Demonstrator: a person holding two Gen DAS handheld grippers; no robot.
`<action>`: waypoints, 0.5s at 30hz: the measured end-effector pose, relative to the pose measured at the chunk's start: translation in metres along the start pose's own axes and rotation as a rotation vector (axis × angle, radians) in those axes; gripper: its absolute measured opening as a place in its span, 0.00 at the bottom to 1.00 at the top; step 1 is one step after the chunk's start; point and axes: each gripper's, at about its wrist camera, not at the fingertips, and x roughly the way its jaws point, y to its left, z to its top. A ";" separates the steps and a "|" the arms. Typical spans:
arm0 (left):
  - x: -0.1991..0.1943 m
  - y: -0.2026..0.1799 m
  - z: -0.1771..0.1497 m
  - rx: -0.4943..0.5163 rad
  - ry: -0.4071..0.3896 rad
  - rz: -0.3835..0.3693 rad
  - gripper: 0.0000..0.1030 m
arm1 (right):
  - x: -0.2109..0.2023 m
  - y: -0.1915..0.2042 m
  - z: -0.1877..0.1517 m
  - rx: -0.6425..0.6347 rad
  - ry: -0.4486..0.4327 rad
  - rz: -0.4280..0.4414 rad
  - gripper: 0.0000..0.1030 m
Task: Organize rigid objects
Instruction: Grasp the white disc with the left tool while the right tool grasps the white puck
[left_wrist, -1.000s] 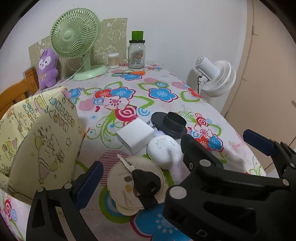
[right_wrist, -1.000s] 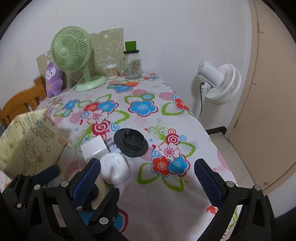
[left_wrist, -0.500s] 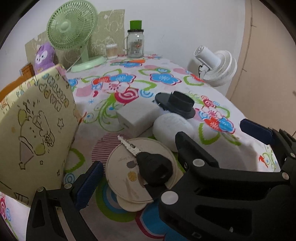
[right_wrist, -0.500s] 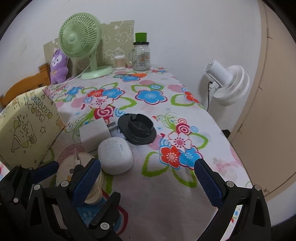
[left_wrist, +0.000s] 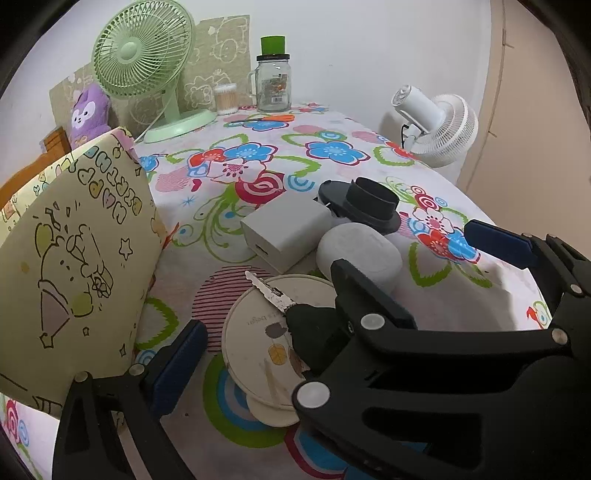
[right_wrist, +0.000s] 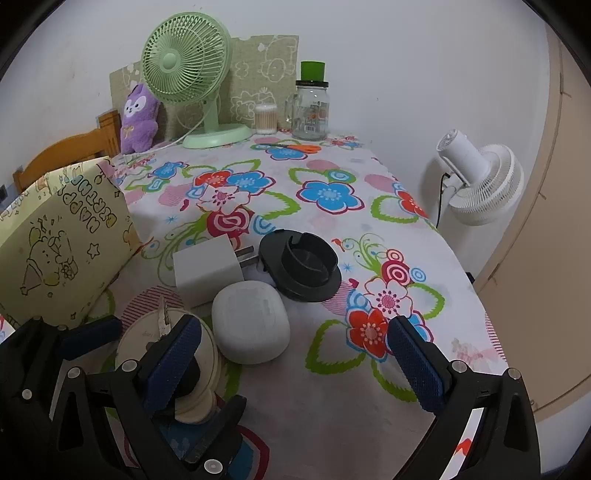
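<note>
Now both spread-fingered grippers, left gripper (left_wrist: 328, 306) and right gripper (right_wrist: 291, 354), have closed in, probably targeting the white case (right_wrist: 251, 326) at lower centre.

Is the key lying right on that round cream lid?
Touching. In the left wrist view the key lies flat on the lid, its metal blade resting on the lid's top with no gap.

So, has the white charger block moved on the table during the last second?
No. The white charger block lies beside the black round holder and the white oval case as before; only the cameras shifted.
</note>
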 end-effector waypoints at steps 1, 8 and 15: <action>-0.001 -0.001 0.000 0.004 -0.009 0.001 0.98 | -0.001 0.000 0.000 0.001 -0.004 -0.002 0.99; -0.007 -0.007 0.000 0.031 -0.044 0.033 0.80 | -0.008 -0.006 -0.003 0.032 -0.011 -0.013 0.99; -0.006 -0.003 0.001 0.012 -0.034 0.032 0.79 | -0.008 -0.004 -0.001 0.017 -0.016 -0.009 0.99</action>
